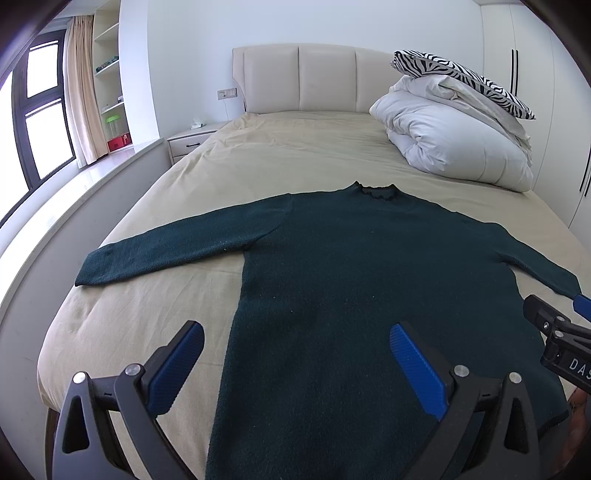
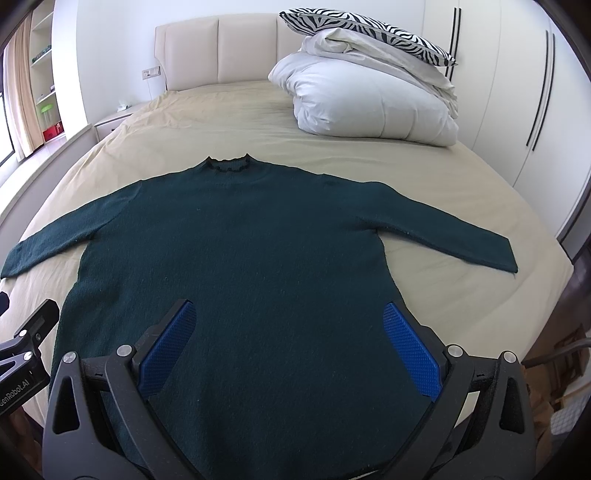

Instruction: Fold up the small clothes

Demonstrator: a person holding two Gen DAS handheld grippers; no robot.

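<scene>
Two claws hang spread wide above the near end of a bed (image 1: 122,306), each gripping nothing. One dark green sweater (image 1: 351,280) lies flat on the beige sheet, collar (image 1: 375,192) toward the padded headboard (image 1: 314,79) and hem toward the cameras, both sleeves stretched out sideways. From the left wrist view, the left claw (image 1: 295,363) straddles the sweater's left side edge: its left blue pad sits over bare sheet, its right pad over the knit body. The right claw (image 1: 554,325) shows at the right edge of that view, near the cuff of the right sleeve; whether it touches the fabric cannot be told there. From the right wrist view, the right claw (image 2: 288,347) is released over the lower body of the sweater, both blue pads above the knit, the right pad close to the sweater's right side edge. Part of the left claw's black frame appears at the left edge of this view. A folded white duvet (image 2: 369,99) with a zebra-striped pillow (image 2: 365,31) on top sits at the head of the bed on the right, well apart from the sweater.
</scene>
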